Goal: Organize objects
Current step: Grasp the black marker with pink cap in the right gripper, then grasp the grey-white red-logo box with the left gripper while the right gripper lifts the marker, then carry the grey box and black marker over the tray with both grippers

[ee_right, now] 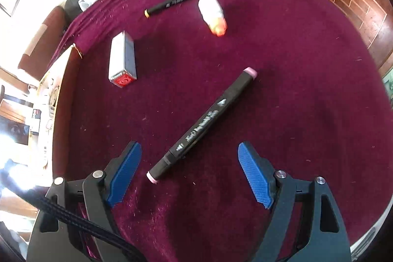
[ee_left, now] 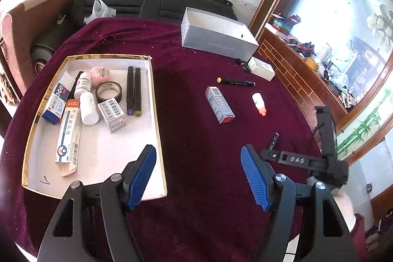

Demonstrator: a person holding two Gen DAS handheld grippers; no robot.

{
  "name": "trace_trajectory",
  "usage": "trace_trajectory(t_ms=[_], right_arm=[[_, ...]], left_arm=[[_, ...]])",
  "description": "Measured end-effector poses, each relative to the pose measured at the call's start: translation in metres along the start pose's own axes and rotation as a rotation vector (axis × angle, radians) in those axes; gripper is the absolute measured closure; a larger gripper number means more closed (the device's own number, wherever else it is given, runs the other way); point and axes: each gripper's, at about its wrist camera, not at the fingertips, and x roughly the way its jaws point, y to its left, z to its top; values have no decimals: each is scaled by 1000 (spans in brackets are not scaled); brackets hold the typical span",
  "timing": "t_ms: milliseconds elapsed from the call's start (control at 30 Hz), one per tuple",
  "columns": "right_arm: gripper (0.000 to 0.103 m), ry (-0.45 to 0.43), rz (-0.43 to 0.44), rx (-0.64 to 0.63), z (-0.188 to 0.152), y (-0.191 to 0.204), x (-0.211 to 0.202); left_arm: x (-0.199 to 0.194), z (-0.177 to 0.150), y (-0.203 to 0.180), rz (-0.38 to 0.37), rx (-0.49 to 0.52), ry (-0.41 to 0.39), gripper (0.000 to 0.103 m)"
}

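Observation:
A shallow white tray with a gold rim (ee_left: 157, 129) lies on the maroon cloth at the left and holds boxes, bottles, tape and two markers. My left gripper (ee_left: 199, 161) stands open over the tray's near right corner, with nothing between its fingers. My right gripper (ee_right: 189, 158) is open above a black marker with pink caps (ee_right: 203, 124), whose near end lies between the fingers without touching them. That marker (ee_left: 273, 140) also shows in the left wrist view beside the right gripper's black body (ee_left: 319, 158). Farther out lie a grey box with a red end (ee_right: 122, 60), a white bottle with an orange cap (ee_right: 212, 14) and a yellow-capped marker (ee_right: 181, 0).
An open silver box (ee_left: 216, 38) stands at the table's far side, a small white box (ee_left: 261, 68) beside it. A dark sofa (ee_left: 147, 4) lies behind the table. A brick-faced counter (ee_left: 294, 75) runs along the right. A braided cable (ee_right: 81, 220) crosses the right gripper's left side.

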Motion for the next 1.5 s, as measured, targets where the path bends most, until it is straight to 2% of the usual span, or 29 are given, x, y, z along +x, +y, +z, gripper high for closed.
trace_trajectory(t_ms=[67,133,233,267,300,367,400,667,800,900,1033,1200,1233,1267,1300,1333,1367,1500], right_arm=[[21,6,-23,-26,3,7,12],[23,-25,-70,-66,8,16,15],[33,-44,-138,-123,17,27,24],[47,-53,-181,-154,18,32,26],[70,-66,-211,-177,19,33,26],[85,-88,-237,-203,18,31,24],[88,-92,-222,-201,18,27,23],[91,-101,-173,-219,18,7,18],[91,-109,-144,-229,20,5,19],[91,-121,-113,-217,20,1,19],[91,-128,-95,-215,20,-1,19],[91,-128,-67,-186,21,-4,19],[91,-128,-62,-180,21,-5,19],[91,-128,-54,-170,22,-7,19],[91,-127,-50,-164,22,-7,19],[91,-126,-47,-158,23,-8,19],[91,-125,-46,-154,23,-8,19],[91,-126,-83,-172,23,-2,20]], left_arm=[[12,6,1,8,-3,12,37],[25,13,0,19,2,23,37],[57,30,0,46,5,60,37],[71,37,0,46,-2,78,38],[81,42,-1,54,-5,90,38],[101,50,-5,70,-2,99,38],[113,55,-9,80,2,98,38],[179,71,-41,151,26,102,38],[198,75,-60,261,102,72,38],[211,71,-61,312,118,83,38],[222,69,-71,328,153,69,33],[250,53,-90,306,246,179,33],[246,51,-89,296,239,139,34],[245,49,-87,285,238,141,39],[243,50,-81,231,206,149,56],[240,52,-78,214,187,153,64],[237,53,-75,211,178,161,80],[209,52,-63,168,152,139,81]])
